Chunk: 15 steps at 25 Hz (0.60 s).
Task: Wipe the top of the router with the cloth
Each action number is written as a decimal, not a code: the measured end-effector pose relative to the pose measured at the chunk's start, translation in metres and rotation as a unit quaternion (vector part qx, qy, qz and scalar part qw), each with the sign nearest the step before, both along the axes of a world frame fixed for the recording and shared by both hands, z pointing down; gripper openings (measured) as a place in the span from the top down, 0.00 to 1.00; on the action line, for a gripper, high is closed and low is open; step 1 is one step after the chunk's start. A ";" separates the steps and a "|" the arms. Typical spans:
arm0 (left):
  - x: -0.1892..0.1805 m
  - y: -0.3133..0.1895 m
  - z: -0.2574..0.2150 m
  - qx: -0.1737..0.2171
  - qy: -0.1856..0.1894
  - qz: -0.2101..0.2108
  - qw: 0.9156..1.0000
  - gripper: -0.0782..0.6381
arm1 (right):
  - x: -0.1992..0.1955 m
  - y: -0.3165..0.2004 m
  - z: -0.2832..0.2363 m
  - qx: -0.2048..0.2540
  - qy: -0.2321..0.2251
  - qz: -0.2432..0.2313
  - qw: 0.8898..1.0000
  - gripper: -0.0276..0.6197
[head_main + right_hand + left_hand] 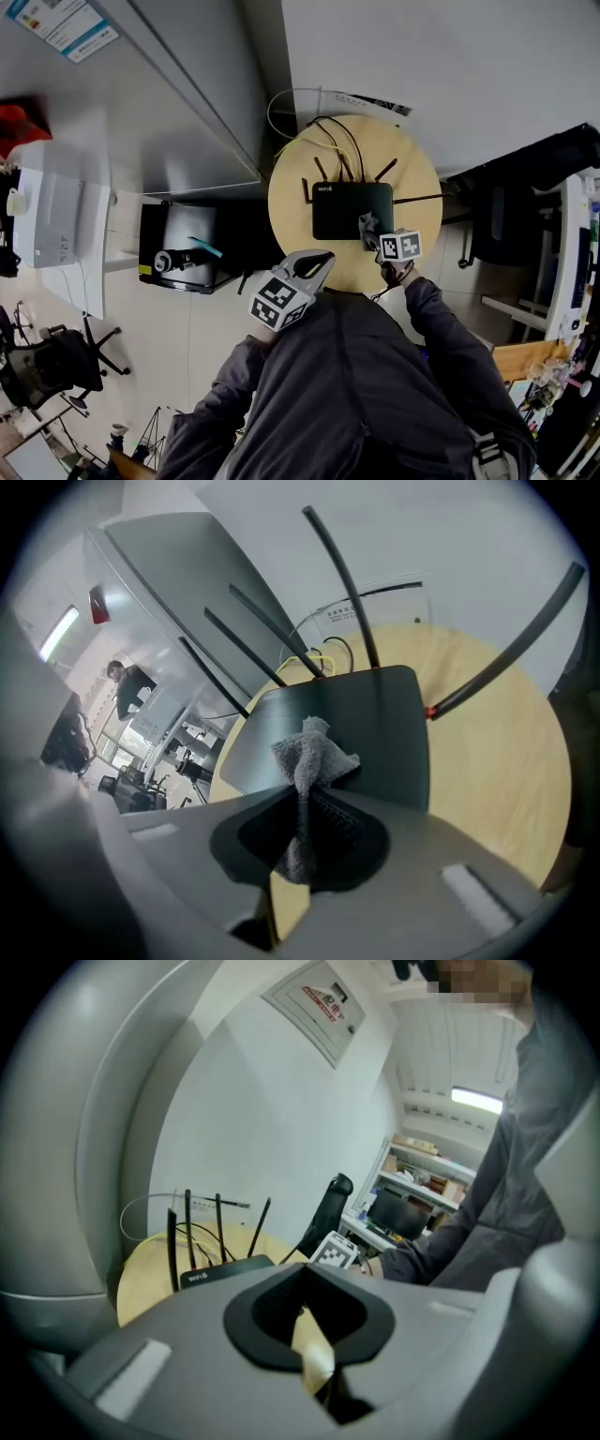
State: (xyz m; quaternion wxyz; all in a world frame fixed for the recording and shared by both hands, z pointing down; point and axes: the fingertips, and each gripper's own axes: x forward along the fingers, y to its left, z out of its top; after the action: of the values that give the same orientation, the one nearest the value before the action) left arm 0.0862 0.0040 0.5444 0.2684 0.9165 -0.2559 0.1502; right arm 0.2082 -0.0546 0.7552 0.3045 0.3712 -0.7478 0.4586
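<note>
A round wooden table (291, 202) stands by a white wall. A black router (352, 211) lies flat in the middle of it. Thin black sticks (386, 170) poke out from its back and sides, and wires (333, 141) curl behind it.

The right claw (373, 236) is at the near right corner of the router. Its two jaws are pinched tight on a small grey cloth (314, 757). The cloth pokes out in a crumpled bunch over the router's dark top and seems to touch it near the edge.

The left claw (314, 265) is held over the near edge of the table, close to the person's body and apart from the router. Its jaws are together, with nothing between them.

A black box (183, 248) sits on the floor to the left of the table.
</note>
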 end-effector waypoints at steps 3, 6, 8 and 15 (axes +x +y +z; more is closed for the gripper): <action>0.022 -0.002 0.000 0.001 0.002 0.001 1.000 0.89 | 0.026 0.002 0.000 -0.004 -0.001 0.004 1.000 0.91; 0.042 -0.004 0.001 0.002 0.004 0.003 1.000 0.89 | 0.047 0.001 0.001 -0.004 -0.001 0.006 1.000 0.91; 0.052 -0.006 0.002 0.002 0.006 0.004 1.000 0.89 | 0.057 0.000 0.001 -0.005 -0.003 0.005 1.000 0.91; 0.059 -0.007 0.002 0.005 0.005 0.000 1.000 0.89 | 0.066 0.000 0.002 -0.002 -0.001 -0.004 1.000 0.91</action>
State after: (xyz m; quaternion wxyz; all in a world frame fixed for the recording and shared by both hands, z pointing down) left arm 0.1455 -0.0029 0.5463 0.2656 0.9185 -0.2552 0.1441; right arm 0.2746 -0.0550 0.7568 0.3063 0.3670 -0.7487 0.4593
